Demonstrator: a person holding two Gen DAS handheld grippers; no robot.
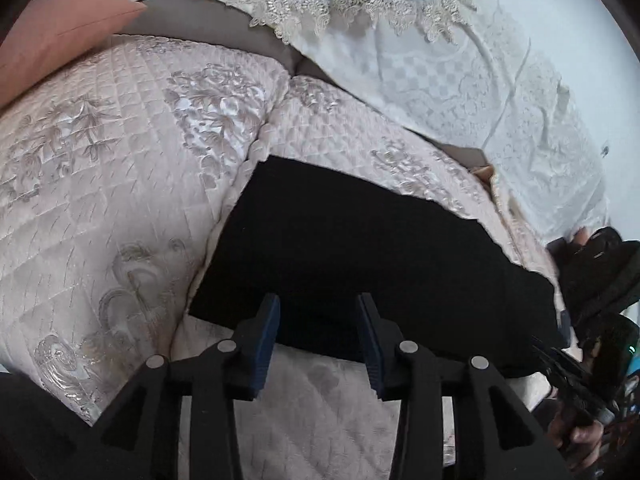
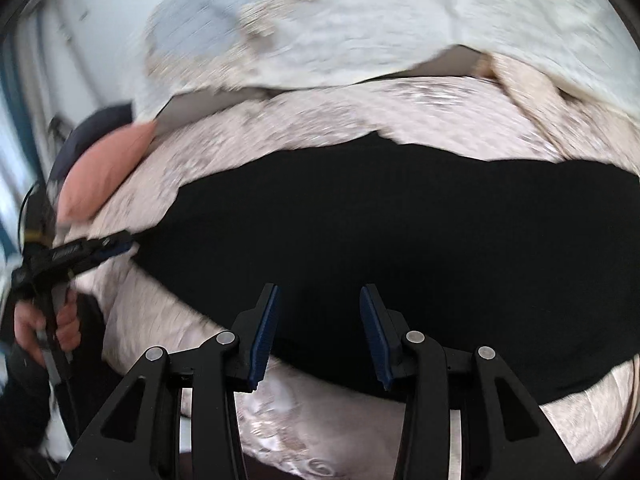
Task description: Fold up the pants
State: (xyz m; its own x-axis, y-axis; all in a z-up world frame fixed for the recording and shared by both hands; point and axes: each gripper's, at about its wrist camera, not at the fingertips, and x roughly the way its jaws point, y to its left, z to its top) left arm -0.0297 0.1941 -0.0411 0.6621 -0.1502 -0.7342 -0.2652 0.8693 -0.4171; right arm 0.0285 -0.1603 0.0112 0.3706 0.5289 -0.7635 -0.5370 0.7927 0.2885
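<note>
Black pants (image 1: 360, 248) lie flat in a long folded strip on a quilted pink sofa cover (image 1: 120, 168). My left gripper (image 1: 319, 304) is open, its blue pads over the near edge of the pants, holding nothing. My right gripper (image 2: 319, 298) is open over the near edge of the same pants (image 2: 380, 232), holding nothing. The right wrist view is motion-blurred. The left gripper shows at the left of the right wrist view (image 2: 116, 246), at the end of the pants. The right gripper's body shows at the right edge of the left wrist view (image 1: 600, 272).
A pink cushion (image 1: 60, 40) sits at the far left of the sofa. White lace-trimmed covers (image 1: 440, 60) drape the sofa back. The seam between two seat cushions (image 1: 256, 148) runs under the pants' left end.
</note>
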